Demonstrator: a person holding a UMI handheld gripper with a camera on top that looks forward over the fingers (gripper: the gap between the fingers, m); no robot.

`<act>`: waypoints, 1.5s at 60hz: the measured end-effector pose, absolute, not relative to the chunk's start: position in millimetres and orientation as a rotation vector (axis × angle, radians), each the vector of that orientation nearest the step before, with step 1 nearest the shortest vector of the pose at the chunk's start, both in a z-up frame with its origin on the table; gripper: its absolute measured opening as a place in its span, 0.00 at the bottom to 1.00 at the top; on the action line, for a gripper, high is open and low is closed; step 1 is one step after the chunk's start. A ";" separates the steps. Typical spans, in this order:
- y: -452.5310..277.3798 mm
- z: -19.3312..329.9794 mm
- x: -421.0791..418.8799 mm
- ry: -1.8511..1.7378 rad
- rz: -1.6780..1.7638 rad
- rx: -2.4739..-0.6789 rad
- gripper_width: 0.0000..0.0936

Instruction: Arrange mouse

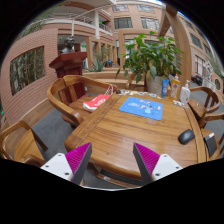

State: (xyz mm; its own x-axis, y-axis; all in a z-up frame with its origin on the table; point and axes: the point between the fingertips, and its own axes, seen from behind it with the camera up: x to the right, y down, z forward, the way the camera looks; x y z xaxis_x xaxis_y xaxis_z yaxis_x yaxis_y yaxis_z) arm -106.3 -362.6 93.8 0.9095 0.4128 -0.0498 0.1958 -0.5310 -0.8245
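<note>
A dark computer mouse (pixel 186 136) lies on the round wooden table (pixel 120 135), near its right edge, well ahead and to the right of my fingers. A blue mouse mat (pixel 141 108) lies flat on the far middle of the table, apart from the mouse. My gripper (pixel 112 160) is open and empty, held above the table's near edge, with its magenta pads (pixel 78 157) wide apart.
A red booklet (pixel 97 102) lies on the table's far left. A potted plant (pixel 150 58) and a bottle (pixel 185 93) stand at the far right. Wooden chairs (pixel 64 95) ring the table; one (pixel 20 142) is near left.
</note>
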 end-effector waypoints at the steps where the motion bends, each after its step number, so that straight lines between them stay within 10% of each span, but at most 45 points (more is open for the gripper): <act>1: -359.3 85.9 -96.0 -0.422 0.289 -2.154 0.91; 32: -259.2 16.8 148.5 -0.012 -0.063 -2.202 0.91; 62: -140.6 -10.3 180.2 0.168 -0.036 -2.241 0.89; 75: -116.1 -14.2 170.5 0.093 -0.083 -2.244 0.54; 90: -115.4 -12.8 169.2 0.068 -0.113 -2.233 0.42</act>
